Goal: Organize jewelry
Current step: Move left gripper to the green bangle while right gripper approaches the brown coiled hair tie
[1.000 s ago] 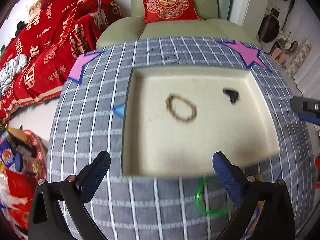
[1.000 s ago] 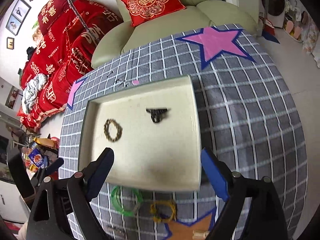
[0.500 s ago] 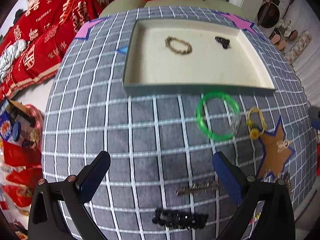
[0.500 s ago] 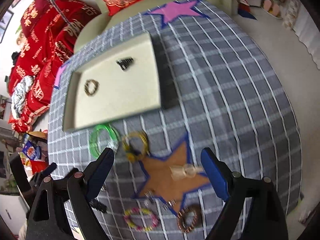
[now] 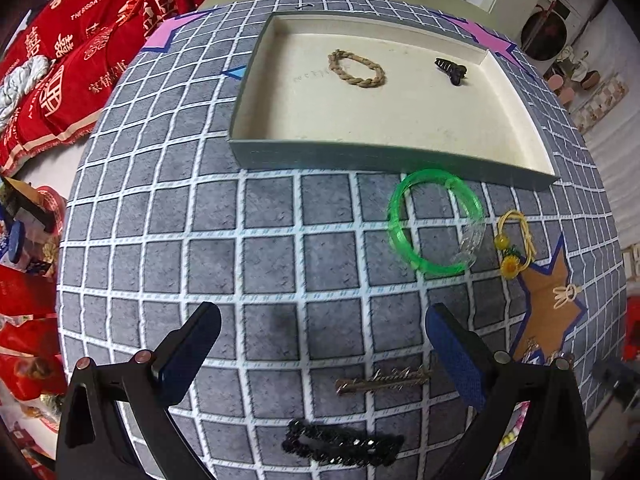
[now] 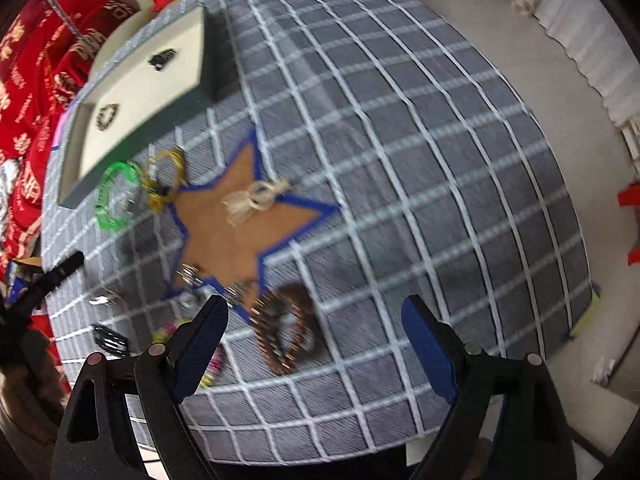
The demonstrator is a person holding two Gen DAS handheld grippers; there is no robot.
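A shallow cream tray (image 5: 392,156) (image 6: 132,136) on the checked cloth holds a braided rope bracelet (image 5: 356,69) (image 6: 107,117) and a dark hair claw (image 5: 451,69) (image 6: 162,59). In front of it lie a green bangle (image 5: 434,222) (image 6: 117,196), a yellow cord bracelet (image 5: 514,240) (image 6: 166,178), a gold bar clip (image 5: 382,380) and a black bead bracelet (image 5: 342,442). My left gripper (image 5: 322,354) hangs open above the cloth, just beyond the clip. My right gripper (image 6: 316,346) stands open over a brown bead bracelet (image 6: 286,330), with nothing between its pads.
A brown star patch (image 6: 236,232) carries a pale straw bow (image 6: 256,198). Small silver pieces (image 6: 192,276) and a multicoloured bead bracelet (image 6: 212,362) lie near it. The table edge (image 6: 400,446) is close below the right gripper. Red cushions (image 5: 60,60) sit to the left.
Both grippers pulled back from over the tray toward the near side of the table. The right one swung further, and the brown bead bracelet now lies between its fingers. Both stayed open.
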